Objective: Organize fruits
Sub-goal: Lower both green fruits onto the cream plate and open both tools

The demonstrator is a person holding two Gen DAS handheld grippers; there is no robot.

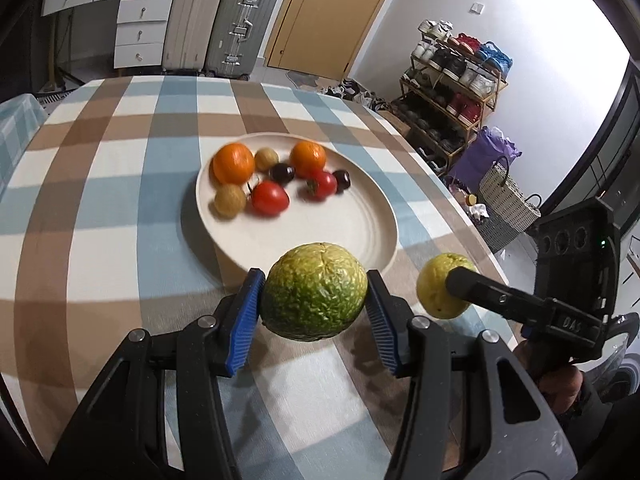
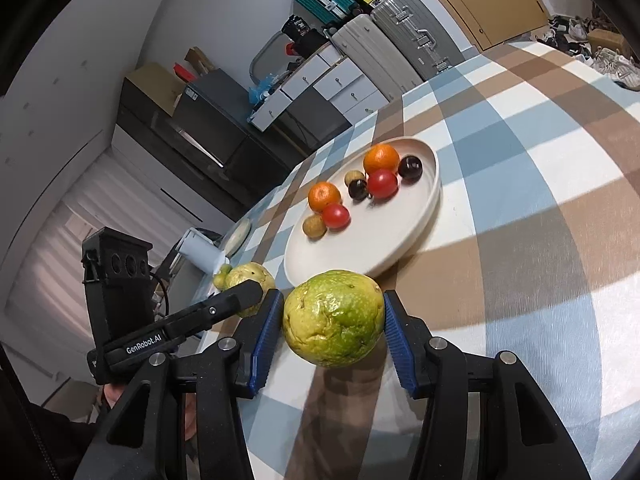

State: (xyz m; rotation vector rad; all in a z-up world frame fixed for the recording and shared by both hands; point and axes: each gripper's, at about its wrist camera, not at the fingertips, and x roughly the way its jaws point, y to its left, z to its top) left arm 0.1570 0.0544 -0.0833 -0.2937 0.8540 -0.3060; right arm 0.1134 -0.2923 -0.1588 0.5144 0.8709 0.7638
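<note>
My left gripper (image 1: 315, 299) is shut on a bumpy green-yellow citrus fruit (image 1: 315, 292), held above the table near the front rim of a white plate (image 1: 344, 232). My right gripper (image 2: 331, 320) is shut on a second green-yellow fruit (image 2: 334, 318), also near the plate (image 2: 384, 240). Each gripper shows in the other's view: the right one (image 1: 460, 284) with its fruit (image 1: 434, 288), the left one (image 2: 256, 292) with its fruit (image 2: 250, 276). The plate holds two oranges (image 1: 234, 163), two red tomatoes (image 1: 270, 198), two dark cherries and two small tan fruits.
The table wears a blue, brown and white checked cloth (image 1: 120, 168). Its right edge (image 1: 452, 200) curves close to the plate. Suitcases (image 1: 224, 20), drawers and a shoe rack (image 1: 452, 76) stand beyond the table. A white cup (image 2: 200, 252) lies at the table's left edge.
</note>
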